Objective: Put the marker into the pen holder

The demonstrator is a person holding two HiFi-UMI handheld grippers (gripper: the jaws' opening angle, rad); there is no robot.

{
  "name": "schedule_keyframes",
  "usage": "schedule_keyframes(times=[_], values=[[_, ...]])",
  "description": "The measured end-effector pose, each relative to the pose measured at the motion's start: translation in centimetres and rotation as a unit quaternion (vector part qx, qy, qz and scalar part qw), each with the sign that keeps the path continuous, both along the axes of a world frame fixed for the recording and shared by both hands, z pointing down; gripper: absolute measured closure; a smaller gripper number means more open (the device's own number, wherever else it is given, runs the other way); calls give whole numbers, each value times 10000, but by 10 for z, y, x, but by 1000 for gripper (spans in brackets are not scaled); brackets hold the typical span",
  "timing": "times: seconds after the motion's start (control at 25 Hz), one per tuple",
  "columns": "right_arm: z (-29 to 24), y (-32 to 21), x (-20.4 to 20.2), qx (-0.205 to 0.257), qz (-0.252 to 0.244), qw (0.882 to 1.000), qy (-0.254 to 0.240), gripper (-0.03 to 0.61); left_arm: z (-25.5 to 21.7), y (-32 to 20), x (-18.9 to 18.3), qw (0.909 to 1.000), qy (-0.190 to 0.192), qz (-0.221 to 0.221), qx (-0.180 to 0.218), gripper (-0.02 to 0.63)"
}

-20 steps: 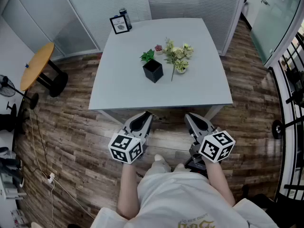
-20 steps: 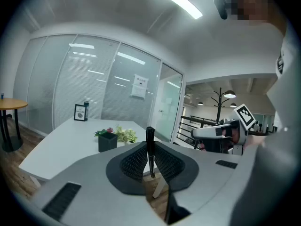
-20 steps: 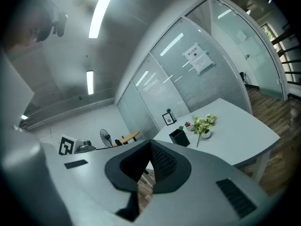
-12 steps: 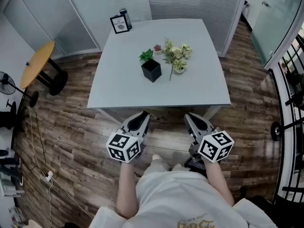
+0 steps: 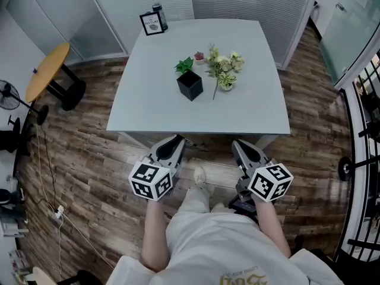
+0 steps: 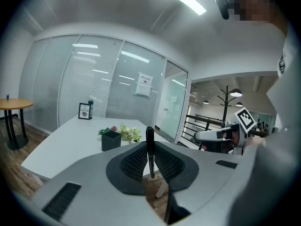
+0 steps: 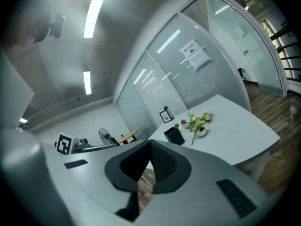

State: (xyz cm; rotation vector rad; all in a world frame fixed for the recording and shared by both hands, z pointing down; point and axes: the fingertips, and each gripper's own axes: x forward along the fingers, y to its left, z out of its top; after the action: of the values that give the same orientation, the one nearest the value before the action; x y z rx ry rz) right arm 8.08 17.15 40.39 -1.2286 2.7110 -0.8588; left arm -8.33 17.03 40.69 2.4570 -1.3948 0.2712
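A black marker (image 6: 150, 136) stands upright between the jaws of my left gripper (image 6: 150, 150), which is shut on it. In the head view the left gripper (image 5: 177, 141) hovers over the floor just short of the white table's (image 5: 142, 108) near edge. The black square pen holder (image 5: 190, 86) stands mid-table, well ahead of both grippers, and also shows as the pen holder (image 6: 111, 140) in the left gripper view. My right gripper (image 5: 238, 145) is level with the left one, its jaws together and empty in the right gripper view (image 7: 149, 143).
A small vase of pale flowers (image 5: 223, 70) and a tiny potted plant (image 5: 198, 57) sit right behind the holder. A framed card (image 5: 152, 24) and a can stand at the table's far left corner. A round wooden side table (image 5: 47, 76) stands left, on the plank floor.
The view has shifted a little and the table sits slightly nearer. The person's foot has come forward between the grippers. The left gripper has drifted a little left, still gripping the marker.
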Motion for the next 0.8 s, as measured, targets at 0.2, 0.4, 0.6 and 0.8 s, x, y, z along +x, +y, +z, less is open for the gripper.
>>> schedule_keyframes(times=[0.2,0.4,0.6,0.8], values=[[13,-51,-8,-108,-23,9999,34,561,12,-49,-11,10000,-8,-50,-65,563],[21,-116,-25,-247,-28,9996,137,561,16,-116,-28,9999,66,-46,-128,563],[27,-189,-47,-408,32,9990,178,561,16,-194,-46,9998,56,90,-187,563],[33,-250,-59,-521,155,9983,220,561,18,-264,-62,9995,22,196,-236,563]])
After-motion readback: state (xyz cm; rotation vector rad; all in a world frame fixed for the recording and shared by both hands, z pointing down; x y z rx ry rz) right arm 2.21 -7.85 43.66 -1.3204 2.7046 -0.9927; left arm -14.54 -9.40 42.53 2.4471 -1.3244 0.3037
